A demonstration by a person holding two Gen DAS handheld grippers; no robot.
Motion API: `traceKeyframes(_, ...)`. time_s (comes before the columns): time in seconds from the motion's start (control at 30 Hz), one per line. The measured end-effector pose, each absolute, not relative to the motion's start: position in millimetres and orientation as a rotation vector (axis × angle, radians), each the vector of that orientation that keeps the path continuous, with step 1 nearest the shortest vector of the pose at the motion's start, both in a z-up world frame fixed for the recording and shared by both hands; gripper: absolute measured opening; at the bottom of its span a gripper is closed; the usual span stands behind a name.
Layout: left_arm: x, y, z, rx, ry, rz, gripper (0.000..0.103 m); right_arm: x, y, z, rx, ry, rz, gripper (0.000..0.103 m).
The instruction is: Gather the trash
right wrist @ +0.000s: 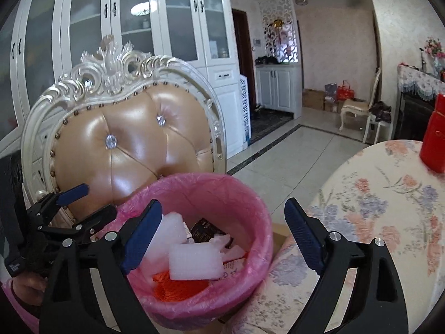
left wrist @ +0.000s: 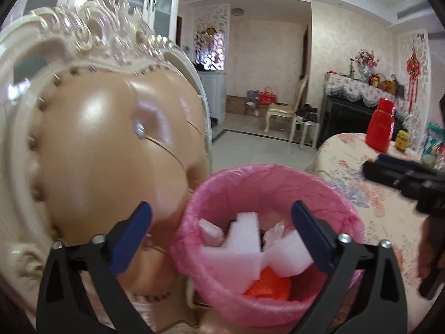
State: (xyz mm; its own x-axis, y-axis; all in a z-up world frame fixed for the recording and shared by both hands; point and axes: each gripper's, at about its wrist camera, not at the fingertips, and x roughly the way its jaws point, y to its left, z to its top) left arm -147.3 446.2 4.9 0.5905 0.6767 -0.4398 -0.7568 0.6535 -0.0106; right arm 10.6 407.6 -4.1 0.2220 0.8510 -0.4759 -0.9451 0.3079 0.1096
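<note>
One trash bin (right wrist: 194, 250) lined with a pink bag sits low centre in both wrist views, just beside the tan padded chair (right wrist: 130, 150) on its left and the flowered desk (right wrist: 389, 208) on its right. Inside the bin: at least two large white foam blocks (right wrist: 194, 261), a few smaller white scraps, one dark packet (right wrist: 204, 229) and one orange mesh wad (right wrist: 178, 286) at the bottom. Two tools in all. The left tool (left wrist: 222, 239) stands wide, nothing between its blue pads, its fingers straddling the bin's opening; in the right view it shows at the left edge. The right tool (right wrist: 222, 239) is also wide and empty, one finger over the bin's left half, the other past its right rim over the desk edge. One red bottle (left wrist: 381, 125) stands on the desk in the upper right, well apart from the bin. The desk's rounded edge runs close along the bin's right side; open tiled floor (right wrist: 292, 153) lies beyond toward a second chair (right wrist: 358, 108) far back.
</note>
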Motion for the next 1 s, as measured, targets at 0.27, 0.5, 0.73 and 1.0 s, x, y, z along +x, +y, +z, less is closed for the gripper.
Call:
traceKeyframes(0.27,-172,402,41,-0.104,0.338,0.924,0.098,-5,344,45,-0.197,0.377,1.192,0.085)
traceKeyframes(0.5,-189,352,66,-0.123,0.3,0.947,0.098,-19,286,56,-0.184,0.354,1.16,0.085)
traceKeyframes(0.73,-196,303,66,-0.131,0.324,0.914,0.098,-29,237,44,-0.161,0.376,1.163,0.085)
traceKeyframes(1.0,-199,264,64,-0.157,0.369,0.891,0.098,-35,205,35,-0.143,0.351,1.169,0.085)
